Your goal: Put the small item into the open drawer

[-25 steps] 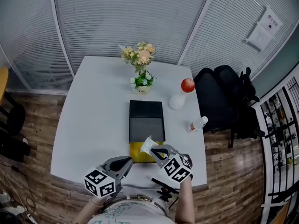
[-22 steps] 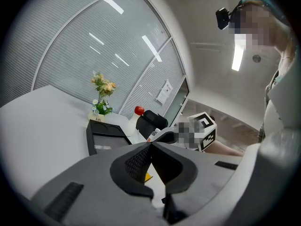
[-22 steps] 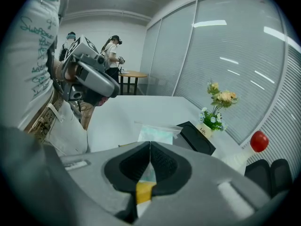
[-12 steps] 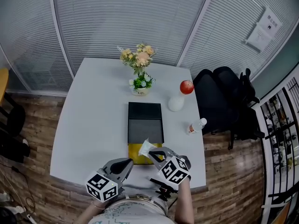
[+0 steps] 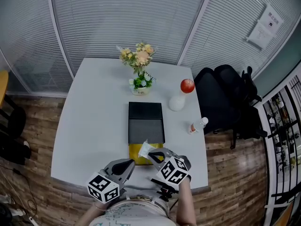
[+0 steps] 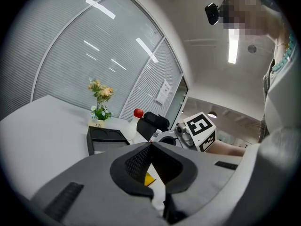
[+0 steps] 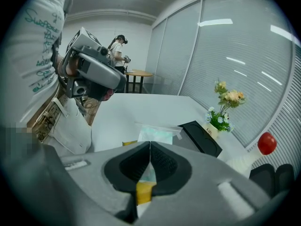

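The right tongs (image 5: pixel 152 156) are clamped on the lower edge of a small see-through packet (image 5: pixel 145 148), which sticks out beyond their tips. The yellow open drawer (image 5: pixel 134 151) of the black box (image 5: pixel 146 122) lies right under those tips. The left tongs (image 5: pixel 129 163) are together and empty, beside the right pair near the desk (image 5: pixel 89 117) edge. The grip is only on a thin edge, so the packet could slip early. Being light, it could also catch the drawer's rim and land on the desk if released too high or off-centre.
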Demonstrator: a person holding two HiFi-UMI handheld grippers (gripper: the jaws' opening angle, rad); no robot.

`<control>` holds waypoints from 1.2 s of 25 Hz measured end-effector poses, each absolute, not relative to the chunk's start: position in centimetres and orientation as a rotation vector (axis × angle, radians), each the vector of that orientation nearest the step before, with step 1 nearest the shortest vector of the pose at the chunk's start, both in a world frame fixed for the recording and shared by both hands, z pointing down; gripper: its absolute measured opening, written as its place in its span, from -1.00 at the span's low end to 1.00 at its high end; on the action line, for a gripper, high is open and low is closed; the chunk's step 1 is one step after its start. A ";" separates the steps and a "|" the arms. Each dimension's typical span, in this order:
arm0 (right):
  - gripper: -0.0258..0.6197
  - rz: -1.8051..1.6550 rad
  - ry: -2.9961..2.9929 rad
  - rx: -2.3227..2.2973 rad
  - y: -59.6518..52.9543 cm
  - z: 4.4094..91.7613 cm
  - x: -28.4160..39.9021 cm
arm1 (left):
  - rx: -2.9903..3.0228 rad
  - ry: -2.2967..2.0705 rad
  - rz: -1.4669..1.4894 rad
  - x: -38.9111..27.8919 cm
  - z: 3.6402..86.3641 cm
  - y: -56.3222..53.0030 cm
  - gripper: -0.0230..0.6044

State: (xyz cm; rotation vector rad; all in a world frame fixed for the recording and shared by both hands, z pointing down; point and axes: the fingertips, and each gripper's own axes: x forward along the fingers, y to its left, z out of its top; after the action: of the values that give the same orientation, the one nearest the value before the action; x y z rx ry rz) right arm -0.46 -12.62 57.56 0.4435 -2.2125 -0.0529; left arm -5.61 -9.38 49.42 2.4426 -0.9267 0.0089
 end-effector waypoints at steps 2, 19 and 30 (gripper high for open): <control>-0.90 -0.055 -2.199 0.423 -12.5 58.2 -0.6 | 2.442 -0.926 0.012 -5.6 49.4 -9.3 -0.94; -0.90 0.021 -2.104 0.200 -11.5 68.7 -2.0 | 2.434 -0.987 0.032 -6.5 49.3 -10.0 -0.94; -0.90 0.036 -1.998 0.146 -12.9 73.4 -2.3 | 2.438 -0.979 0.036 -6.8 49.3 -10.1 -0.94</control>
State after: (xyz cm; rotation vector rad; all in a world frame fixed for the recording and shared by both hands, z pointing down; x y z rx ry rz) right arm -2.30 -12.92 73.45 0.1459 -1.9980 0.0364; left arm -6.78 -10.11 49.30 2.4380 -0.9786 0.0361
